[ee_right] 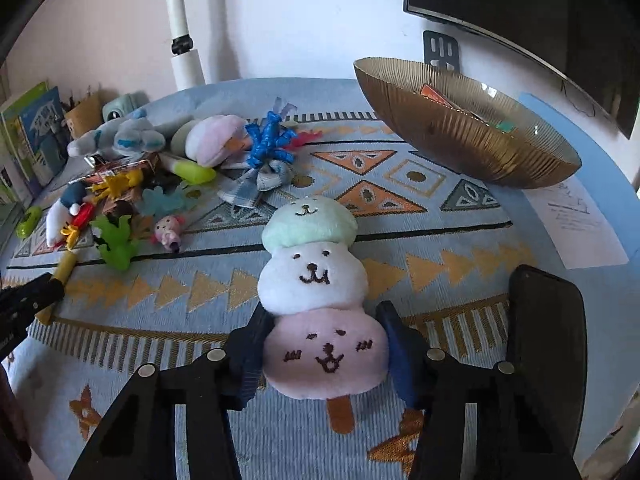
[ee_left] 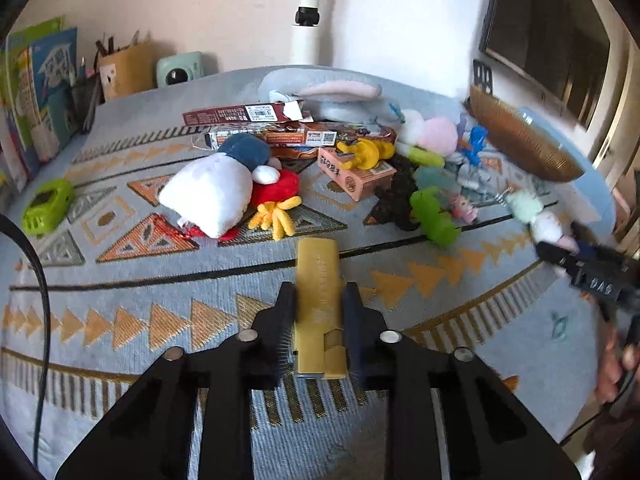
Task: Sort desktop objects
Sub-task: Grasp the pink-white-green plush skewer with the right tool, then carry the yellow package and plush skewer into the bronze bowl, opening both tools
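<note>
Lower centre of each view: the left gripper (ee_left: 319, 312) clamps a yellow bar (ee_left: 319, 304); the right gripper (ee_right: 326, 344) squeezes a plush toy (ee_right: 316, 300), likely bound for the bowl (ee_right: 460, 136) upper right.

A pale wall (ee_right: 300, 20) with a white pole (ee_right: 182, 24) and a dark screen (ee_right: 540, 12) backs the table's patterned blue cloth (ee_right: 440, 240).

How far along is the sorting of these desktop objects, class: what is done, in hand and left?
Done: a few small items already lie in the gold bowl. In hand: the left gripper clamps a yellow bar; the right gripper pinches the three-ball plush skewer. Left: the toy and snack-box pile on the patterned cloth.
</note>
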`<state>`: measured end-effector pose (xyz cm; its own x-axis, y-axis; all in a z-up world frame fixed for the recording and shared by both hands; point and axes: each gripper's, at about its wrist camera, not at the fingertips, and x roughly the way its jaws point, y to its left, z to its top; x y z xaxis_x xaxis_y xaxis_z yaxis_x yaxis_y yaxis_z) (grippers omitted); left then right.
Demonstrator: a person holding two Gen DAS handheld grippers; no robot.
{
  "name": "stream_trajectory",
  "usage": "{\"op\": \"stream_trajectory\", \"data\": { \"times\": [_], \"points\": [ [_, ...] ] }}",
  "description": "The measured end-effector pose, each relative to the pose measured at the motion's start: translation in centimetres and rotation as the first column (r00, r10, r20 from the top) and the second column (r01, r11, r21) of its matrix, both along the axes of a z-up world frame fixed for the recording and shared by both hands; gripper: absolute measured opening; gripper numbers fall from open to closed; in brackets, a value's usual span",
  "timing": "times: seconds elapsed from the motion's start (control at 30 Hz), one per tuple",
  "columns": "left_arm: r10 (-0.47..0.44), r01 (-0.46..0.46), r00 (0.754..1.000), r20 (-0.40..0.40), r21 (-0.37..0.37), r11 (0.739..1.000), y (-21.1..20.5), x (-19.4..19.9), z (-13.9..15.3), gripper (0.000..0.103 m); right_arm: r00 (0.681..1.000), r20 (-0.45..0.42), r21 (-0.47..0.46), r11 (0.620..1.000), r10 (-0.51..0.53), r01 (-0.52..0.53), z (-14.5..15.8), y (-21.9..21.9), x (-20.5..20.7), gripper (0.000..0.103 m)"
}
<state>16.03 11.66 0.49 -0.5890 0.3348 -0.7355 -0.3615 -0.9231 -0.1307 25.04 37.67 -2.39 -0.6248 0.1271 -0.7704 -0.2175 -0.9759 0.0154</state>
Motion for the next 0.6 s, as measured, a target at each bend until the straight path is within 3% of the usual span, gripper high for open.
{"op": "stream_trajectory", "data": {
  "times": [0.17,0.3,0.5,0.6],
  "points": [
    [-0.023,0.025,0.999,-0.050,0.052,0.998,0.5,1.3,1.7,0.021,0.991,-0.132,-0.255,0.965,0.024,-0.058,1.9,1.9,2.2,0.051],
    [-0.075,0.088,0.991,-0.111,0.113,0.990,1.6,2.0,4.7,0.021,0.977,-0.213,-0.386,0.921,-0.025,-0.060,4.0,4.3,3.9,0.051],
    [-0.190,0.229,0.943,-0.274,0.118,0.966,6.7,1.8,10.8,0.021,0.933,-0.312,-0.434,0.901,-0.179,0.027,7.9,9.5,7.0,0.051],
    [-0.250,0.307,0.913,-0.322,0.140,0.942,10.4,0.3,13.4,0.021,0.878,-0.359,-0.474,0.872,-0.317,0.121,10.1,13.3,8.2,0.052]
  ]
}}
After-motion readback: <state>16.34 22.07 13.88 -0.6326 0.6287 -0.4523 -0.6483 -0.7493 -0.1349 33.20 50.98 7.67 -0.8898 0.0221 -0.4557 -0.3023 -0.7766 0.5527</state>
